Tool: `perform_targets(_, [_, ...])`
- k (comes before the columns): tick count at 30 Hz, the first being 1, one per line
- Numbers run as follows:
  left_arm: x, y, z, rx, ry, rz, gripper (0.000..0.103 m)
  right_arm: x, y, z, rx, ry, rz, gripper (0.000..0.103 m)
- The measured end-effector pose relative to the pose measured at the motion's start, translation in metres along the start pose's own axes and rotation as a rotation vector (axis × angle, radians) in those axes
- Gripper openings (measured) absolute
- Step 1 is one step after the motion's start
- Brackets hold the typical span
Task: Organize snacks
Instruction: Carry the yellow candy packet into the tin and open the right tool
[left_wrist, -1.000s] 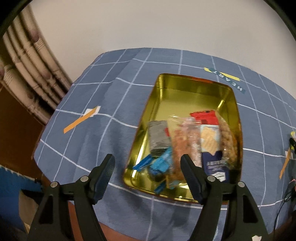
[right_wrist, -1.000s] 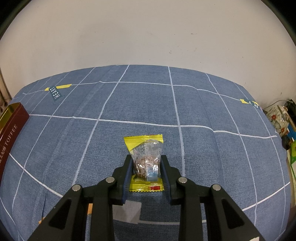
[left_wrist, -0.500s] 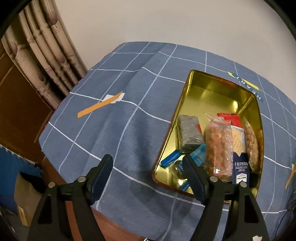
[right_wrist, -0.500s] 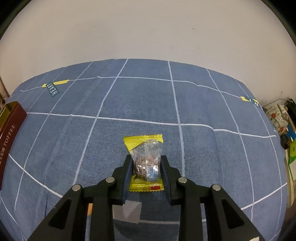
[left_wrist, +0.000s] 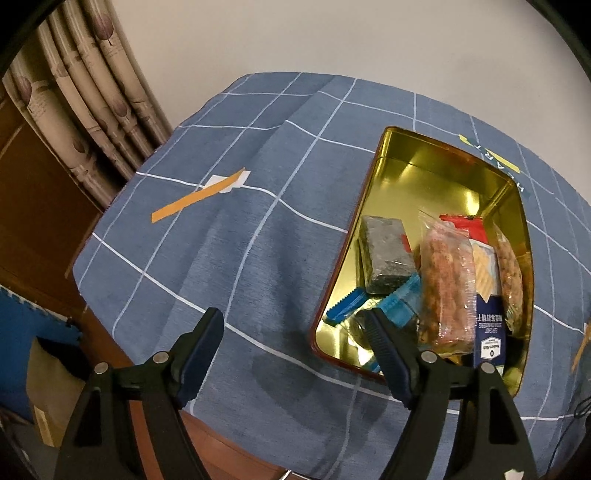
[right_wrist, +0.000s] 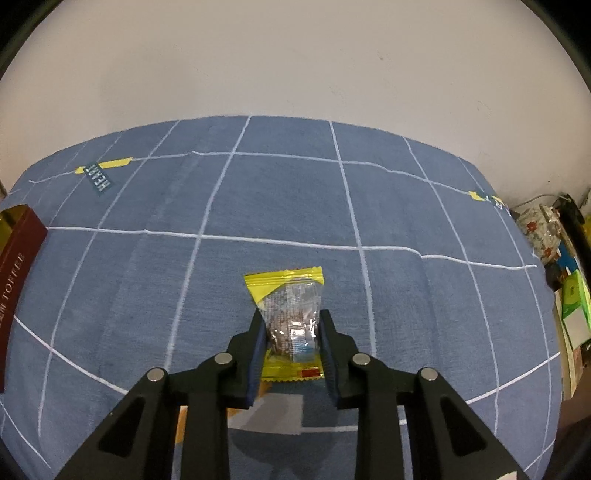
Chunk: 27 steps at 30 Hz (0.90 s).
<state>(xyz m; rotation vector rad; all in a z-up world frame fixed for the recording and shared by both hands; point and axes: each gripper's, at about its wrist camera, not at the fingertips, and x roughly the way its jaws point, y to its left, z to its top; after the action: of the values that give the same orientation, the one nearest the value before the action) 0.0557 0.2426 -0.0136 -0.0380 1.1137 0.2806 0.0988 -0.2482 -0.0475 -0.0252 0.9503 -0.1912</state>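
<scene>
Yellow-edged snack packet (right_wrist: 290, 317) is pinched between my right gripper (right_wrist: 291, 334) fingers, pads pressed on both its sides; its top edge sticks out ahead of the tips and its bottom edge sits back between the fingers, over the blue checked tablecloth (right_wrist: 258, 206). A second ago that grip was a touch looser; now it's tightened fully, packet in the same spot between the pads. Reads as pickup secured, ready to carry.

My left gripper (left_wrist: 295, 332) is empty, fingers spread wide and opening further, nothing between them but cloth. Compared with a second ago it has swung off to the side: the gold tin (left_wrist: 424, 155) sat straight ahead between the fingers then, now it lies past my right-hand finger (left_wrist: 384, 347), whose tip overlaps the tin's near corner in view. Between the tips: bare cloth only. An orange tape strip (left_wrist: 195, 197) lies well ahead, off the left finger.

Tin already holds several snacks at its near end: grey block (left_wrist: 386, 254), blue wrappers (left_wrist: 395, 306), clear nut bag (left_wrist: 447, 280), cracker pack (left_wrist: 487, 295). Far end is bare.

Judgement: left has stepped clear of the tin, right packet goes in next. From the right view the tin (right_wrist: 16, 266) is far off left of my fingers, so that's a long sideways carry.
</scene>
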Motion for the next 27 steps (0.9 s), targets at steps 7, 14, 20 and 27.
perform_targets(7, [0.0, -0.003, -0.001, 0.006, 0.011, -0.015, 0.077, -0.026, 0.028, 0.008, -0.022, -0.031, 0.084, 0.027])
perform_targets(14, [-0.004, -0.004, -0.004, 0.006, 0.001, -0.007, 0.079, -0.055, 0.083, 0.016, -0.084, -0.059, 0.22, 0.027])
perform_targets(20, [-0.006, 0.002, -0.005, -0.015, -0.002, -0.005, 0.079, -0.087, 0.143, 0.014, -0.19, -0.087, 0.349, 0.027])
perform_targets(27, [-0.006, 0.01, -0.008, -0.048, 0.008, -0.008, 0.08, -0.108, 0.195, 0.009, -0.265, -0.08, 0.461, 0.027])
